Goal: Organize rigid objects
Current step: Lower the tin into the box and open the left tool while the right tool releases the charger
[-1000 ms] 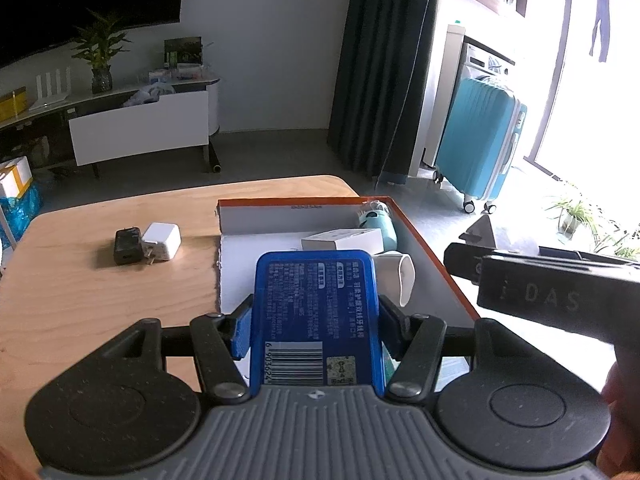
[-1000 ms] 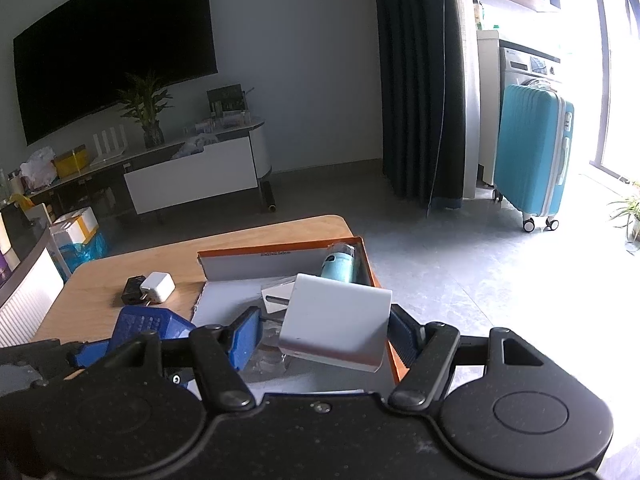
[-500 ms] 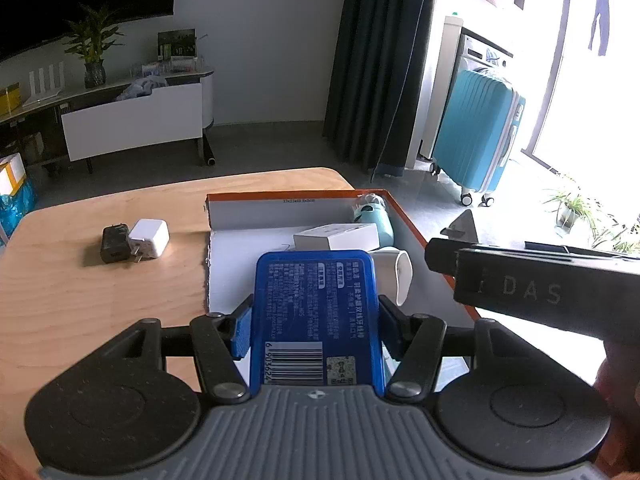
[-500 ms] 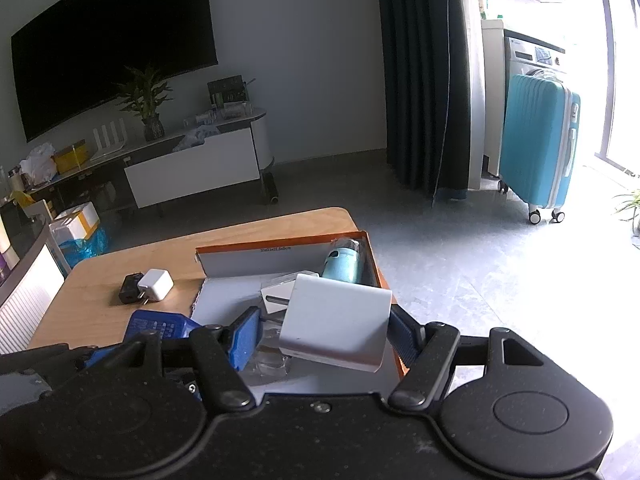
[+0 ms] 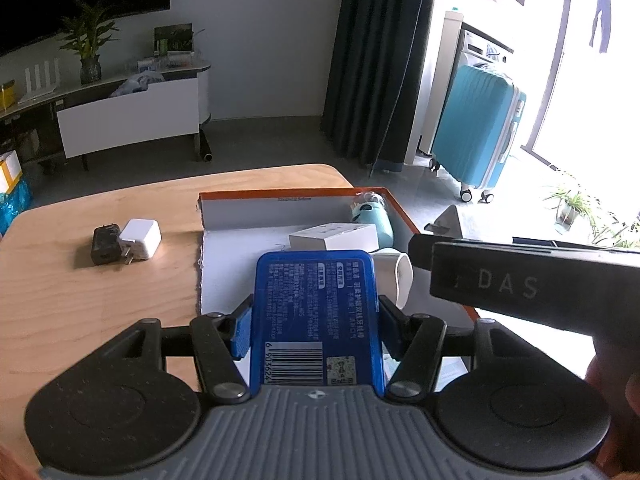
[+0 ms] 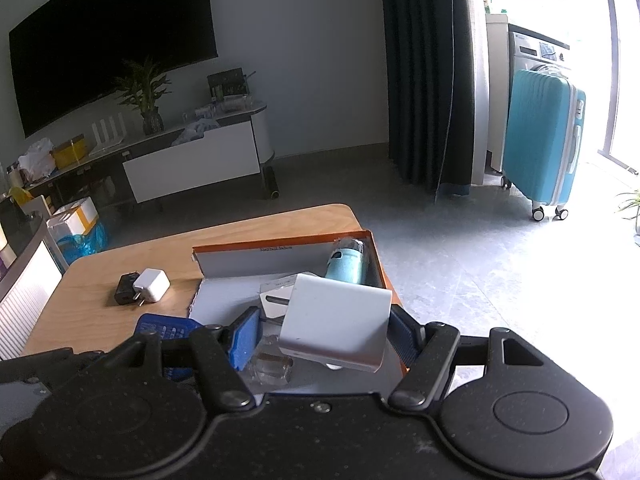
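Glossy blue rectangular packet (image 5: 316,312) sits pinched in left claw (image 5: 314,322).

Light wooden table (image 5: 100,300), bearing an orange-rimmed box (image 5: 280,196), a black charger (image 5: 105,243) touching a white one (image 5: 141,238).

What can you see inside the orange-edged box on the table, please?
Inside the orange-edged box: a teal bottle, a flat white carton, a white cup and a clear plastic piece. The held blue case and white box cover its near floor.
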A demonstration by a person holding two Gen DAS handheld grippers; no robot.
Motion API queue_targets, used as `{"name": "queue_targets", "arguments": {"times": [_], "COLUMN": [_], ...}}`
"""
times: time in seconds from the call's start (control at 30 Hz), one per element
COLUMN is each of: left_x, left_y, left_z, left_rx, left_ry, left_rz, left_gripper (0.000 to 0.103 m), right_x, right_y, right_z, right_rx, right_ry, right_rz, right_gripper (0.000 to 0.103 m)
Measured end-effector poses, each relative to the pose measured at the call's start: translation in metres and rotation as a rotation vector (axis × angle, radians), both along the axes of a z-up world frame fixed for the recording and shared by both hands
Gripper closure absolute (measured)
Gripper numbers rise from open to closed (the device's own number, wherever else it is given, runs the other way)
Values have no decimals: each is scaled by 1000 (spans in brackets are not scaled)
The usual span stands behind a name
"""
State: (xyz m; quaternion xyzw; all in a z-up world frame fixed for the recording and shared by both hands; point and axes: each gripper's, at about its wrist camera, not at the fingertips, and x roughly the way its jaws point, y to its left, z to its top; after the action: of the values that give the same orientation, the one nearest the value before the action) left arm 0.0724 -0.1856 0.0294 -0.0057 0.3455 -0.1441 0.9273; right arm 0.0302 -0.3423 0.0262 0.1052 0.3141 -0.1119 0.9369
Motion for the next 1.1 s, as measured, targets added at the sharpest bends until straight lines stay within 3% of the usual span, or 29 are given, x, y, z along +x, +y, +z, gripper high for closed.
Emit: {"name": "queue_targets", "arguments": {"times": [0.63, 0.7, 0.8, 1.1], "left_x": [15, 15, 14, 17], "left_y": [-12, -12, -11, 14], "left_z": [-11, -12, -10, 5], "left_rx": [-17, -25, -36, -63], "left_ry": [66, 67, 66, 47], "left_rz": [-42, -49, -55, 1], "left_gripper": [40, 29, 23, 13], "right_x": [26, 25, 22, 23], "right_y": [-3, -4, -6, 6], "right_z": [-12, -9, -3, 12], "right_rx": [7, 9, 14, 7], "right_ry": [43, 29, 7, -38], "right_rz": [-11, -15, -27, -23], "right_gripper": [21, 21, 21, 19]}}
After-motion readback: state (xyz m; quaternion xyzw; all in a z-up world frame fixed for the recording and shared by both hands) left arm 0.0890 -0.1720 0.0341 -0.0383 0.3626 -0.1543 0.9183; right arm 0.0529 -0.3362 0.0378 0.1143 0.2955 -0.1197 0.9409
